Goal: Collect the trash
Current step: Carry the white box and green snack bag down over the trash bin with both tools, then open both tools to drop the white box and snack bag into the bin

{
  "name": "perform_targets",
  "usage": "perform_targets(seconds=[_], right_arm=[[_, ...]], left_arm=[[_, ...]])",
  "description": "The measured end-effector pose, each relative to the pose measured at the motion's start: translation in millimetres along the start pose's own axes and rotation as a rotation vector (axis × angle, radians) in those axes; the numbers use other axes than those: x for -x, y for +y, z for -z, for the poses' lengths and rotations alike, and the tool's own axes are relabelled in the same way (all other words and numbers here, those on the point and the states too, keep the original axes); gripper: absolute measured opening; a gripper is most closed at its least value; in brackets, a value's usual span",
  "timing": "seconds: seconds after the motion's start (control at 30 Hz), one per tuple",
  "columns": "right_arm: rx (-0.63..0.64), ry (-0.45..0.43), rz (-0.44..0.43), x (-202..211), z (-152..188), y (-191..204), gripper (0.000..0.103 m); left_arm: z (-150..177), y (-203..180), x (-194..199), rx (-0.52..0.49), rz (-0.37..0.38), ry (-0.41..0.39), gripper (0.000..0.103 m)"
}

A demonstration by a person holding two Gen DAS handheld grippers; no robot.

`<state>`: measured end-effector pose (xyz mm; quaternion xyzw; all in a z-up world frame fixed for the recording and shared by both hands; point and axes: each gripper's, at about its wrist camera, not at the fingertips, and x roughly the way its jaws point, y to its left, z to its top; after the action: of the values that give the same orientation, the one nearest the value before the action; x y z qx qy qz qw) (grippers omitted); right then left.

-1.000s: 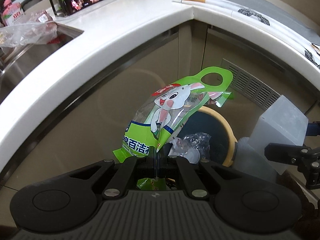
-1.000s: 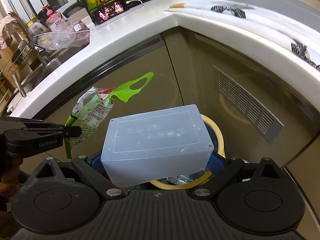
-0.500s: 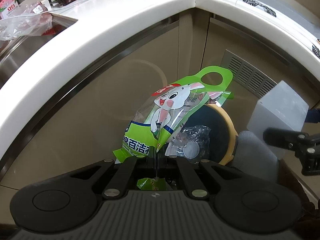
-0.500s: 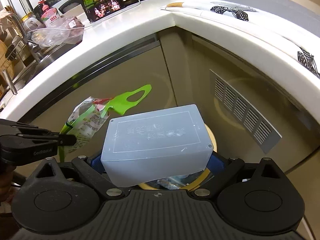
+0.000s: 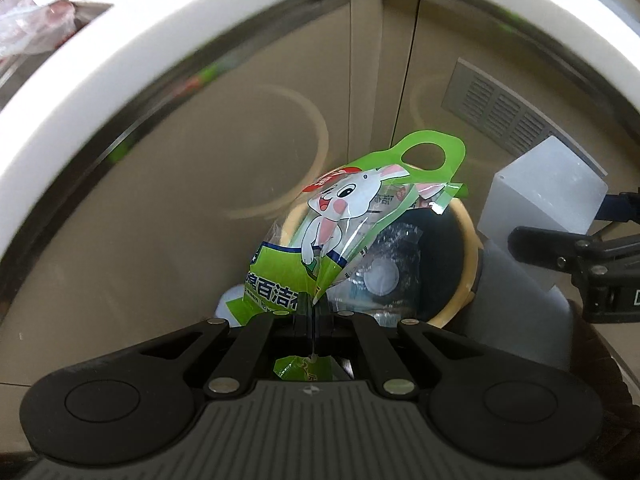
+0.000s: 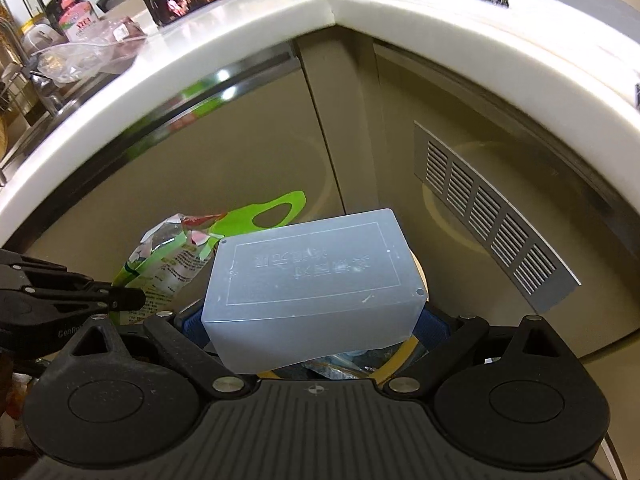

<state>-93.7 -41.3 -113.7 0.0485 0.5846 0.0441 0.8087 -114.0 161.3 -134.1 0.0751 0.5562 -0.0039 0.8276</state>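
The left gripper [image 5: 311, 312] is clamped on the green bag [image 5: 340, 224]; the right gripper [image 6: 312, 332] grips the plastic box [image 6: 312, 276]. The bin [image 5: 466, 264] lies directly below and ahead of both fingertips.

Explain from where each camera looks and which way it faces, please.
Left wrist: sits on the left claw, facing steeply down at the trash bin; its fingers pinch the green bag.
Right wrist: sits on the right claw, facing down at the same corner; its fingers hold the frosted plastic box.
Shared: bag, box, bin, cabinet vent; each view shows the other claw.
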Motion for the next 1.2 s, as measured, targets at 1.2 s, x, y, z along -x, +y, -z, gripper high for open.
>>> perform_targets(seconds=[1.2], right_arm=[[0.032,0.265,0.125,-126.5,-8.4,-10.4,0.098]], left_arm=[[-37.5,-12.9,-120.8,-0.098,0.015,0.240,0.001]])
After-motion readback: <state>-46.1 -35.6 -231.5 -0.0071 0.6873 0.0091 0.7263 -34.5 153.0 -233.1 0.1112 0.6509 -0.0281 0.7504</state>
